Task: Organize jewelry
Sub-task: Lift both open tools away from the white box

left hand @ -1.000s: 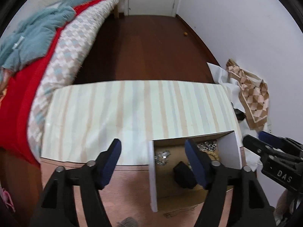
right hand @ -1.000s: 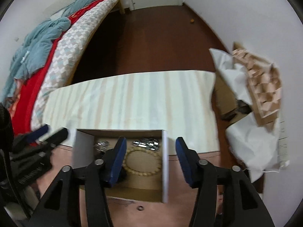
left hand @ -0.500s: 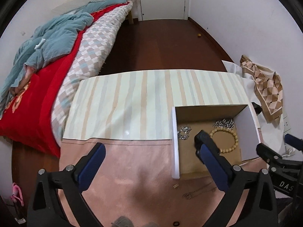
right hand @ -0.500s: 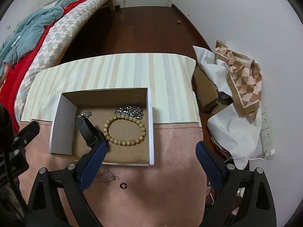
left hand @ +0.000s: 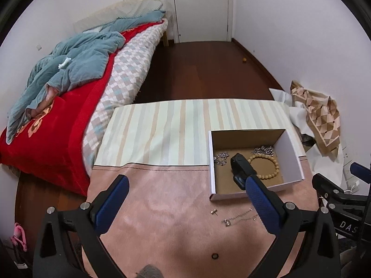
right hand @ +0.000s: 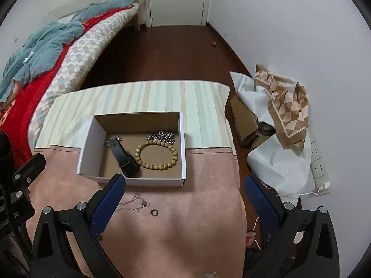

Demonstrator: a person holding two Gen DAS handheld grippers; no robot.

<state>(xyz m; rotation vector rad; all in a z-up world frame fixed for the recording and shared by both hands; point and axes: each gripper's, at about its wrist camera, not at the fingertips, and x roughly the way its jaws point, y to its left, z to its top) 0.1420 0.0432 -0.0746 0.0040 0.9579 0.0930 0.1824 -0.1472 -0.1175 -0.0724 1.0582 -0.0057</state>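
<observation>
box [right hand: 85, 159]: bead bracelet [right hand: 156, 154], silver chain [right hand: 162, 136], black band [right hand: 123, 155] inside | left gripper [left hand: 185, 199]: wide, empty | right gripper [right hand: 183, 199]: wide, empty

The left gripper [left hand: 185, 199] has a black frame, blue textured pads [left hand: 260, 201] and silver screws [left hand: 289, 205]. At its 3 o'clock the right gripper [right hand: 185, 197] shows white letters "DAS". It is built the same: black arms, blue pads.
</observation>
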